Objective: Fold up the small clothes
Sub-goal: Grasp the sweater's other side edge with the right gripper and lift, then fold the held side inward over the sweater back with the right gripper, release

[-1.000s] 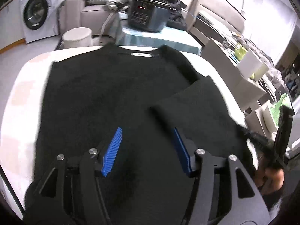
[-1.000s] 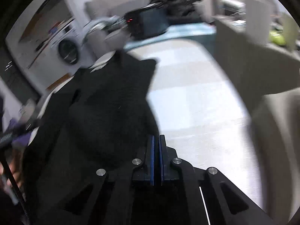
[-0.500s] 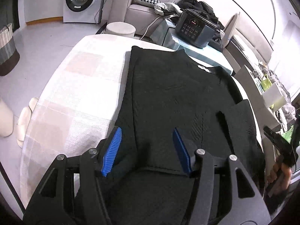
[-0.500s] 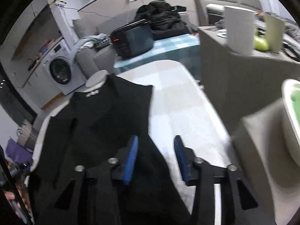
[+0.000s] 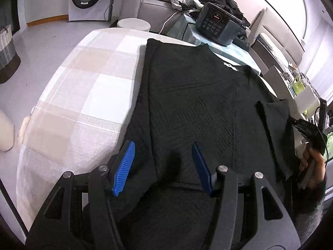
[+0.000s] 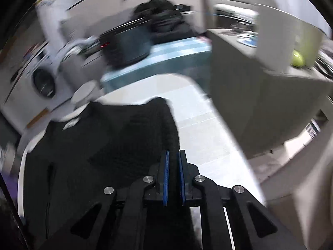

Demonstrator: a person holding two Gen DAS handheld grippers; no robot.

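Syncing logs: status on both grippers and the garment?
Left gripper open over black garment. Right gripper just closed, nearly shut at garment's edge; grip unclear, frame blurred. Table unobstructed.

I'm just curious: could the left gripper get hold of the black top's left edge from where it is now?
Probably yes. The left gripper has its jaws open right over the left edge of the black top, one on each side of it. Nothing lies between them and the cloth, and the checked tablecloth beside it is bare.

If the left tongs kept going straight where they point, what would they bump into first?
Most likely the black sweater lying on the table. The open left tongs point down at it, though how far above they are is unclear.
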